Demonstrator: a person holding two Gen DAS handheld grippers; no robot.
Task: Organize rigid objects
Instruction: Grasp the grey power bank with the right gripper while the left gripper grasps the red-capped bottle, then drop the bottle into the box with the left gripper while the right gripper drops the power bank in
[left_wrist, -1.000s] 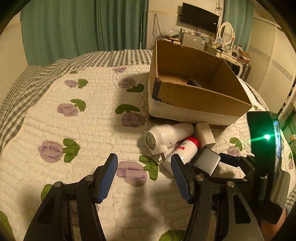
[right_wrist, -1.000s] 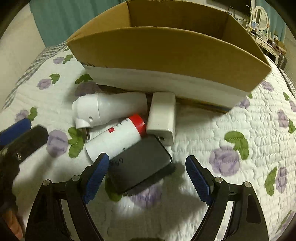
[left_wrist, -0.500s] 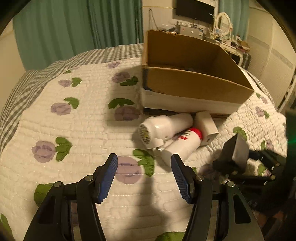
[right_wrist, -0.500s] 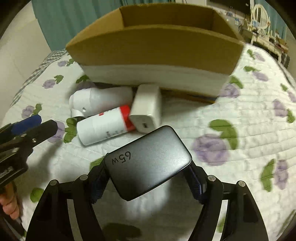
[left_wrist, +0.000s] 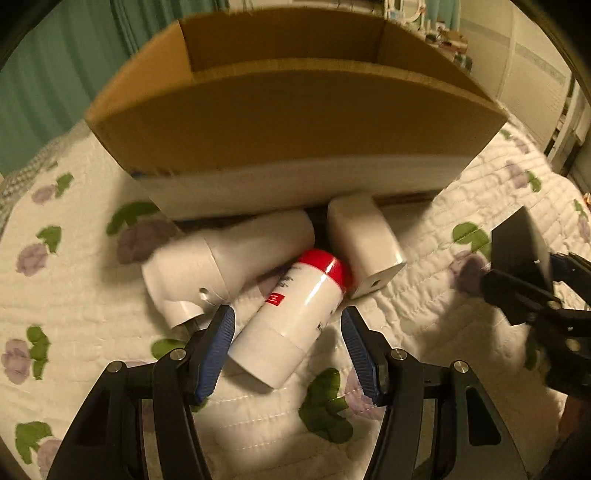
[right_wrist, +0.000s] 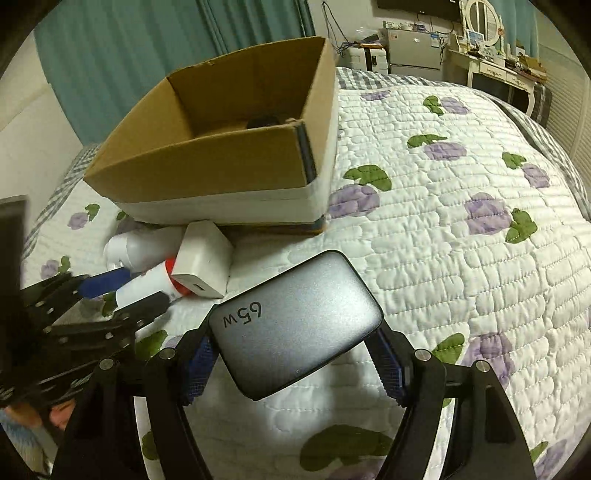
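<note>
My right gripper (right_wrist: 295, 354) is shut on a grey 65W charger (right_wrist: 295, 325) and holds it above the quilt; the charger also shows in the left wrist view (left_wrist: 521, 247). My left gripper (left_wrist: 286, 343) is open, its fingers on either side of a white bottle with a red cap (left_wrist: 291, 317) lying on the quilt. Beside the bottle lie a white plug-in device (left_wrist: 229, 262) and a white power adapter (left_wrist: 362, 243). The open cardboard box (right_wrist: 229, 155) stands just behind them, with a dark object inside.
The bed is covered by a white quilt with purple flowers (right_wrist: 461, 221). Green curtains (right_wrist: 129, 55) hang behind the box. A desk with a mirror and clutter (right_wrist: 491, 48) stands at the far right.
My right gripper lifted the grey charger higher and swung right of the box. My left gripper moved forward until its fingers straddle the red-capped bottle.
</note>
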